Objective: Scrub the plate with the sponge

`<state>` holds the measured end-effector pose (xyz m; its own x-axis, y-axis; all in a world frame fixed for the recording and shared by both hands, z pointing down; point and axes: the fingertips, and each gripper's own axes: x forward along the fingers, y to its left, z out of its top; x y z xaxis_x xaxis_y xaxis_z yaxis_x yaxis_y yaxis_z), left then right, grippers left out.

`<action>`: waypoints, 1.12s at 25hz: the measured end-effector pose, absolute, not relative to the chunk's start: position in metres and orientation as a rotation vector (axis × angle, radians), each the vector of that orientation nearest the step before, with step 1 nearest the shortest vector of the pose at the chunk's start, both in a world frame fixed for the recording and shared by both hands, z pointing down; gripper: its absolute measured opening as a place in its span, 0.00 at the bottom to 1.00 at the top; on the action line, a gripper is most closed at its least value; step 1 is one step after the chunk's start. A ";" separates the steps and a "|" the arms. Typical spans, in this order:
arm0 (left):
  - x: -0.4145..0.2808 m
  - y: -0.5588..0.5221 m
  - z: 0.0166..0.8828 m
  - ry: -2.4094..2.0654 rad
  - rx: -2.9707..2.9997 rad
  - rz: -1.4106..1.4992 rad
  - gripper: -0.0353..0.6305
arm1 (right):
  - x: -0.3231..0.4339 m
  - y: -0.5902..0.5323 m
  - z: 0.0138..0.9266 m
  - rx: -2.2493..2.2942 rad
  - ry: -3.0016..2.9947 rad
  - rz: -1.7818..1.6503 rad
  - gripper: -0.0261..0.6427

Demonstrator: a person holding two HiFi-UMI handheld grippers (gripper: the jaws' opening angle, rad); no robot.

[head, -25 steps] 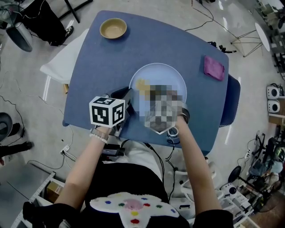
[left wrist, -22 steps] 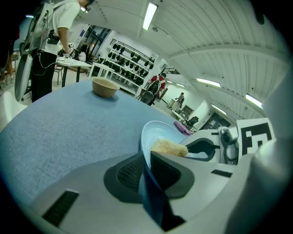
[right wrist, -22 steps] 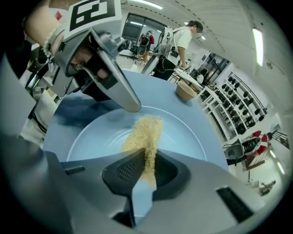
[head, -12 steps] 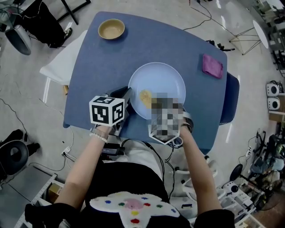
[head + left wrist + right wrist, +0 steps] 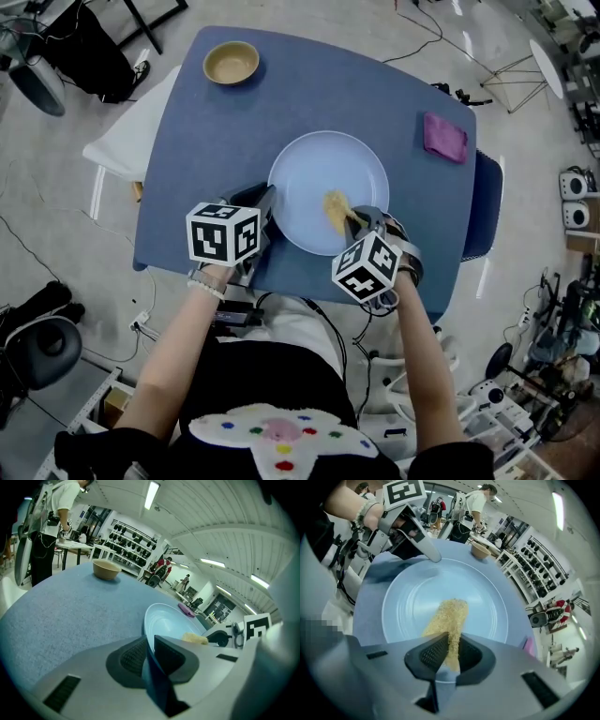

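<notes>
- The left gripper (image 5: 265, 195) points away from the person and slightly toward the right; its marker cube (image 5: 225, 234) sits above the wrist.
- In the left gripper view its jaws (image 5: 150, 651) are closed on the near left rim of the plate (image 5: 161, 620), one pad on either face of the rim.
- The left forearm (image 5: 173, 356) is bare and reaches forward from the body, with a band at the wrist (image 5: 206, 285).
- The right gripper (image 5: 357, 218) tilts steeply down, and its cube (image 5: 367, 265) is turned corner-on.
- Its jaws (image 5: 447, 656) pinch the near end of the sponge (image 5: 447, 618).
- The right forearm (image 5: 422, 375) extends forward, close beside the left.
</notes>
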<state>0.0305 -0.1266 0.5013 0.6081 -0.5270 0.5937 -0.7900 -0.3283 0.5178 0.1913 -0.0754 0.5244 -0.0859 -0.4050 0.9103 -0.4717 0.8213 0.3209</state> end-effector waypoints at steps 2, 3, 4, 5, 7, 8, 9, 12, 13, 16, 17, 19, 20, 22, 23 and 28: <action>0.031 -0.127 0.501 -1.038 2.015 0.407 0.12 | 0.202 -0.083 0.525 0.721 -1.672 0.069 0.11; 0.031 -0.127 0.501 -1.037 2.015 0.406 0.12 | 0.207 -0.087 0.524 0.736 -1.658 0.068 0.11; 0.031 -0.127 0.501 -1.037 2.015 0.406 0.12 | 0.211 -0.092 0.524 0.750 -1.645 0.066 0.11; 0.031 -0.127 0.501 -1.037 2.016 0.406 0.12 | 0.214 -0.097 0.524 0.763 -1.636 0.064 0.11; 0.031 -0.127 0.501 -1.038 2.016 0.408 0.12 | 0.217 -0.108 0.525 0.789 -1.623 0.062 0.11; 0.031 -0.127 0.502 -1.039 2.015 0.408 0.12 | 0.218 -0.113 0.525 0.802 -1.620 0.066 0.11; 0.031 -0.127 0.502 -1.040 2.015 0.408 0.12 | 0.218 -0.118 0.525 0.818 -1.619 0.073 0.11; 0.030 -0.127 0.501 -1.041 2.016 0.407 0.12 | 0.219 -0.134 0.524 0.864 -1.619 0.095 0.11; 0.030 -0.127 0.501 -1.041 2.017 0.408 0.12 | 0.218 -0.139 0.523 0.872 -1.620 0.093 0.11; 0.030 -0.128 0.500 -1.043 2.017 0.410 0.12 | 0.214 -0.151 0.522 0.874 -1.629 0.059 0.11; 0.031 -0.128 0.499 -1.043 2.017 0.411 0.12 | 0.212 -0.155 0.522 0.869 -1.633 0.043 0.11; 0.032 -0.128 0.499 -1.043 2.019 0.413 0.12 | 0.208 -0.160 0.521 0.856 -1.640 0.009 0.11; 0.032 -0.129 0.499 -1.043 2.019 0.414 0.12 | 0.205 -0.163 0.521 0.848 -1.644 -0.008 0.11; 0.032 -0.129 0.500 -1.043 2.018 0.415 0.12 | 0.198 -0.165 0.521 0.830 -1.656 -0.042 0.11; 0.031 -0.128 0.500 -1.043 2.018 0.416 0.12 | 0.194 -0.166 0.521 0.820 -1.664 -0.059 0.11; 0.031 -0.127 0.500 -1.040 2.021 0.420 0.12 | 0.172 -0.161 0.520 0.758 -1.697 -0.132 0.11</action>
<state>0.0314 -0.1273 0.4995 0.6056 -0.5247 0.5983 -0.7931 -0.3359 0.5081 0.1717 -0.1611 0.5195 -0.0754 -0.5453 0.8348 -0.4099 0.7801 0.4726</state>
